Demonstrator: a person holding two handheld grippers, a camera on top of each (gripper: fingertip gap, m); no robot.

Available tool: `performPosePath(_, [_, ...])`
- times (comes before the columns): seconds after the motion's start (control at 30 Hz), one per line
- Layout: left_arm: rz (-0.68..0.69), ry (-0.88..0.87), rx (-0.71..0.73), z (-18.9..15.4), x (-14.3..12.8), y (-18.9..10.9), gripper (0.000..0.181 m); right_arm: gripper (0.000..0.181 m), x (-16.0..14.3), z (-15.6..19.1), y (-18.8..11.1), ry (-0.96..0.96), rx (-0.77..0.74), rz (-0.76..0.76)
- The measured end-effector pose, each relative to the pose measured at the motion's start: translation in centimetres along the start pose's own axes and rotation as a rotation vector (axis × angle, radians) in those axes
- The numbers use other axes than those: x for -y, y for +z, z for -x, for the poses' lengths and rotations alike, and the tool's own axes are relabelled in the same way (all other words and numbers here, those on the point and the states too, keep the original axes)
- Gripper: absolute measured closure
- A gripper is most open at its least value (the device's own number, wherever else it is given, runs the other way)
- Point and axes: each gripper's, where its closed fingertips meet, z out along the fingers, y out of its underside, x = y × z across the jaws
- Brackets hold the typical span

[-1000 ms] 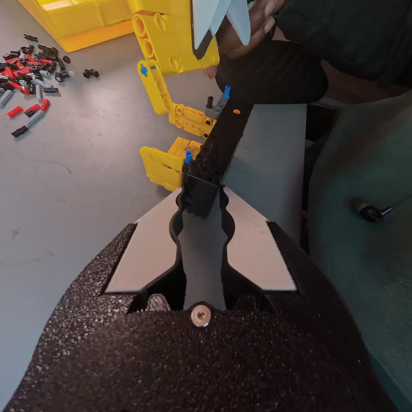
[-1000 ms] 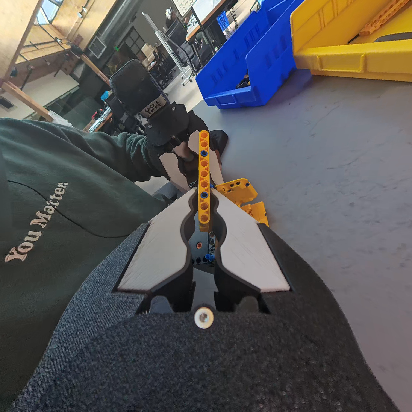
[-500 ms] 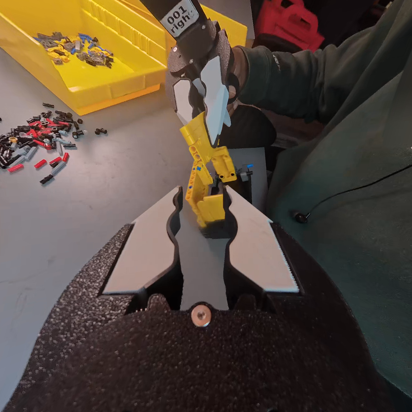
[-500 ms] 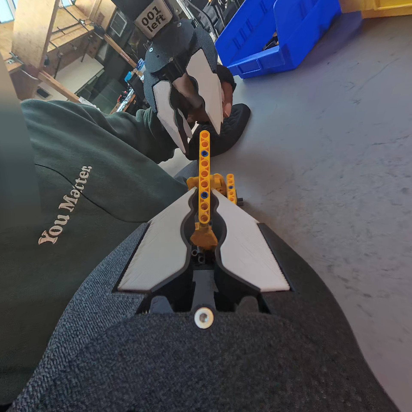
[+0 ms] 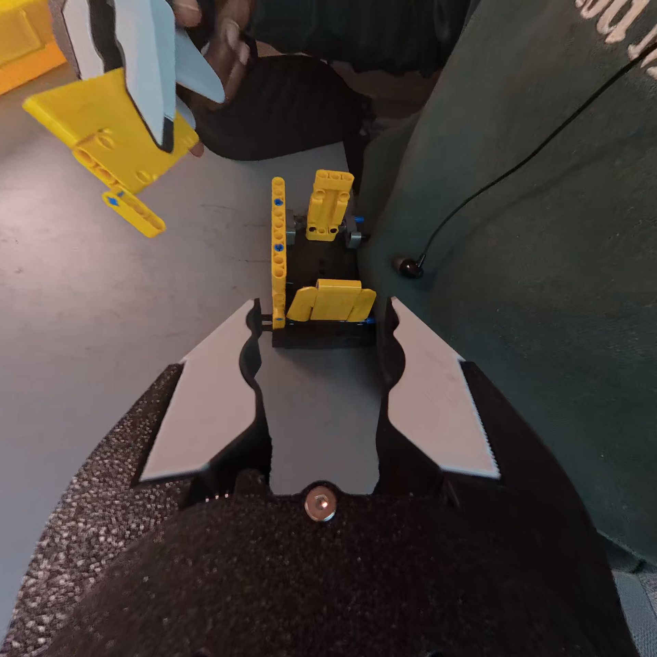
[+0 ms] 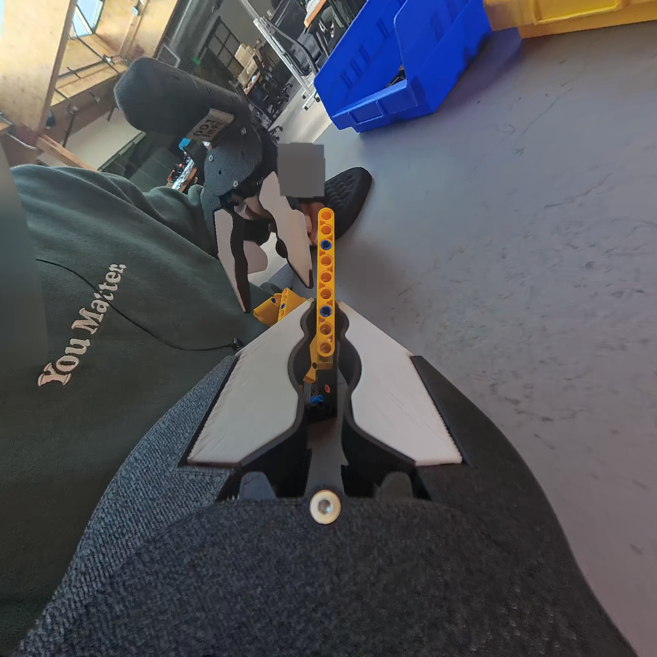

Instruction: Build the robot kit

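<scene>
blue bins [image 6: 409, 71] and a yellow bin [image 6: 569, 14] on the grey table [image 6: 533, 249]; black pad [image 6: 346, 199] nearby.

L gripper [image 5: 321, 309] fingers spread wide, nothing between; R gripper [image 6: 326, 305] fingers closed tight, gripping.

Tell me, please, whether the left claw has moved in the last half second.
Yes. In the right view, the left claw dropped from above the beam to its left, farther from the blue bin.
</scene>
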Motion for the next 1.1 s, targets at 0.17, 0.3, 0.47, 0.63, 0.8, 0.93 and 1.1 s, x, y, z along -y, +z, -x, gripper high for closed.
performPosePath(0.17, [0.022,-0.021,0.033,0.0,-0.8,2.9,0.113,0.175,-0.1,-0.1,0.1,0.0,-0.005,-0.021])
performPosePath(0.3, [0.031,0.219,0.196,0.4,0.2,2.8,0.116,0.174,-0.2,0.1,-0.4,-0.04,-0.04,-0.027])
performPosePath(0.47, [0.108,0.61,0.517,1.9,0.5,1.4,0.117,0.174,0.5,0.2,-2.0,-0.049,-0.06,-0.097])
performPosePath(0.63, [0.164,0.786,0.676,2.5,0.3,0.8,0.118,0.174,1.0,-0.1,-2.4,-0.051,-0.06,-0.132])
performPosePath(0.8, [0.181,0.812,0.699,2.7,0.2,0.5,0.117,0.175,0.9,-0.1,-1.9,-0.055,-0.043,-0.126])
performPosePath(0.93, [0.179,0.812,0.7,2.8,0.1,0.5,0.117,0.174,0.8,-0.3,-1.6,-0.044,-0.031,-0.124])
performPosePath(1.1, [0.101,0.618,0.634,3.3,0.1,0.0,0.118,0.175,1.0,-0.3,-1.5,-0.044,-0.026,-0.13])
